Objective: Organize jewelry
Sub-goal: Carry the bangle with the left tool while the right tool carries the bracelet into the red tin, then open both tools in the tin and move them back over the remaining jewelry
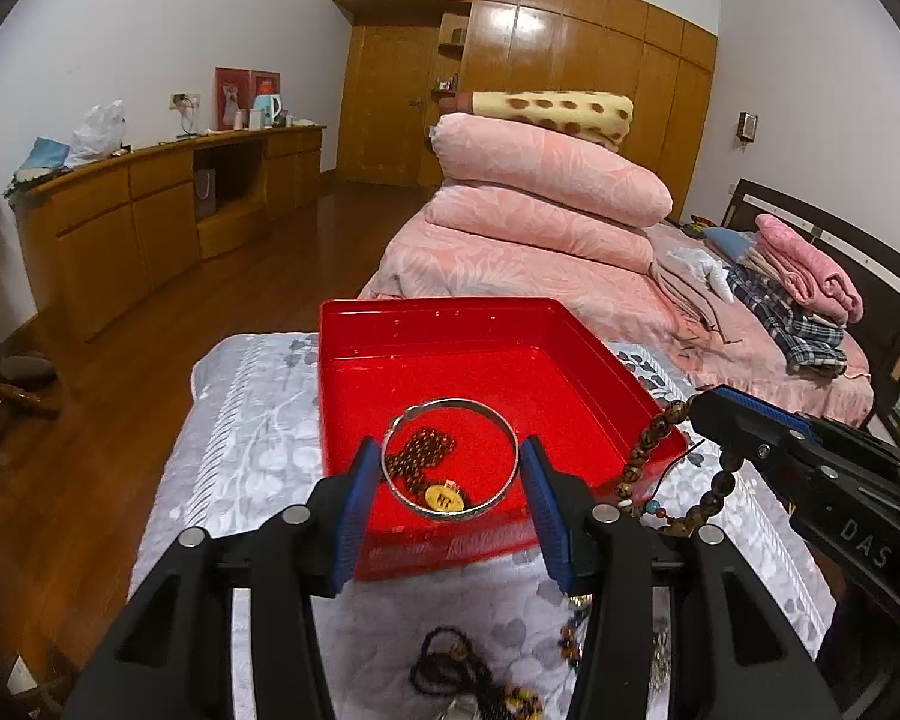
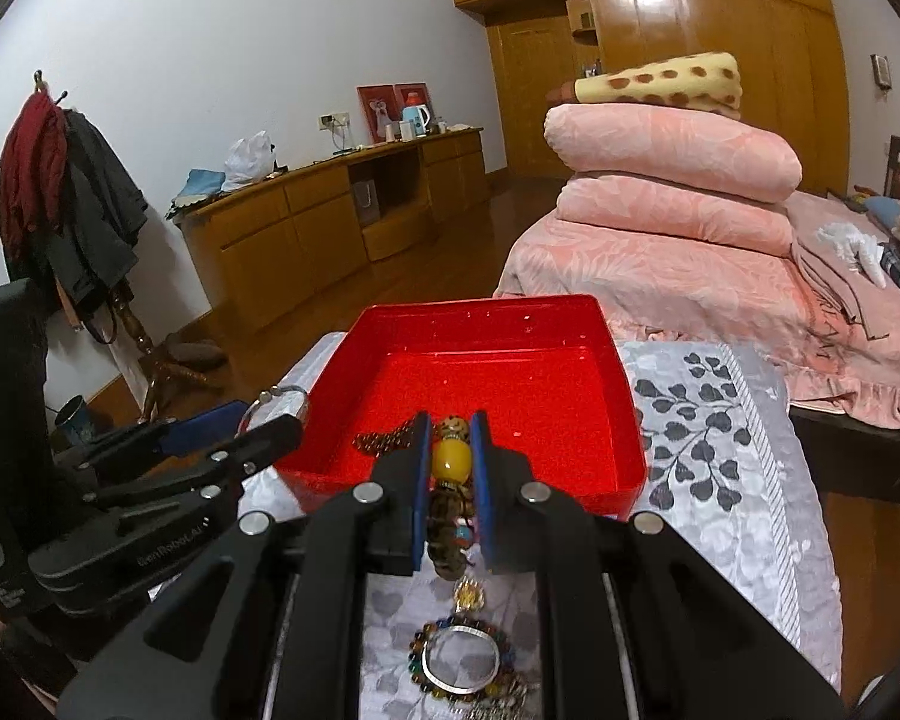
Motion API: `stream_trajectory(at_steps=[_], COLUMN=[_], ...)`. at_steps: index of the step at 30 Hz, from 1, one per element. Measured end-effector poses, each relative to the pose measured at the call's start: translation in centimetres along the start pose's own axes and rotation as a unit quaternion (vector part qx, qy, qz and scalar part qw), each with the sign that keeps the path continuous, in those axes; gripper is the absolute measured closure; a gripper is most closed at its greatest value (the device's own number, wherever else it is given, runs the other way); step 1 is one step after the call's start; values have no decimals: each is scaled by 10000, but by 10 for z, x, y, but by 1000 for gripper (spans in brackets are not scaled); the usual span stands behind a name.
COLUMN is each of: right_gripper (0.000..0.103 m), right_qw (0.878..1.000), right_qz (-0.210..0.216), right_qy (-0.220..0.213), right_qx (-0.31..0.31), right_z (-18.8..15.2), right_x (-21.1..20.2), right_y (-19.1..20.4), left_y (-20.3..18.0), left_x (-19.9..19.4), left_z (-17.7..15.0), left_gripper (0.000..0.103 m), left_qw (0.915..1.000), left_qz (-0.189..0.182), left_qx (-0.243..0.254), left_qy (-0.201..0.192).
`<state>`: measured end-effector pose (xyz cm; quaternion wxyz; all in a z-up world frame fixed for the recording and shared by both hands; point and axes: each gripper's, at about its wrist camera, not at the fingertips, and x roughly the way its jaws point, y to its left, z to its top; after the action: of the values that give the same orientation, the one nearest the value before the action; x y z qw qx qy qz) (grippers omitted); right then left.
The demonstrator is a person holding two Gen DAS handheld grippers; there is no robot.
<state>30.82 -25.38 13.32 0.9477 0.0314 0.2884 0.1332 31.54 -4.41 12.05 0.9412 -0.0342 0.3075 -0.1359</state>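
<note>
A red tray sits on a grey floral cloth. My left gripper is shut on a silver bangle, holding it over the tray's near part; the bangle also shows in the right wrist view. Under it in the tray lies a brown bead necklace with a yellow pendant. My right gripper is shut on a brown bead bracelet with a large yellow bead, at the tray's near edge. The bracelet hangs from it in the left wrist view.
More jewelry lies on the cloth near me: a silver ring on a multicoloured bead bracelet, a small gold pendant, dark beads. A bed with pink quilts stands behind. A wooden cabinet runs along the left wall.
</note>
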Motion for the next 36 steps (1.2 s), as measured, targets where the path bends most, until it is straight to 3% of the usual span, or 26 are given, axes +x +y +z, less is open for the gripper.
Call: stream_trajectory(at_steps=[12, 26, 28, 29, 30, 32, 36], right_gripper=[91, 91, 85, 75, 64, 60, 37], right_qw=[9996, 9986, 9984, 9983, 9982, 9980, 9970], right_qz=[130, -9, -134, -260, -313, -469, -697], right_qy=[0, 256, 269, 265, 237, 122, -131], right_qx=[265, 464, 469, 453, 447, 402, 312], right_z=[25, 19, 19, 18, 18, 18, 12], right_x=[38, 72, 74, 73, 72, 61, 33], right_y=[-20, -32, -34, -35, -35, -36, -38], left_y=[1, 6, 7, 7, 9, 13, 23], left_x=[51, 88, 90, 90, 88, 80, 47], left_z=[21, 17, 17, 17, 16, 16, 12], left_gripper=[55, 55, 55, 53, 50, 38, 27], left_qw=[9997, 9980, 9974, 9972, 9973, 9974, 9986], left_qz=[84, 201, 222, 214, 171, 180, 216], left_qx=[-86, -158, -164, -205, -253, -323, -348], left_qy=[213, 578, 659, 685, 673, 611, 337])
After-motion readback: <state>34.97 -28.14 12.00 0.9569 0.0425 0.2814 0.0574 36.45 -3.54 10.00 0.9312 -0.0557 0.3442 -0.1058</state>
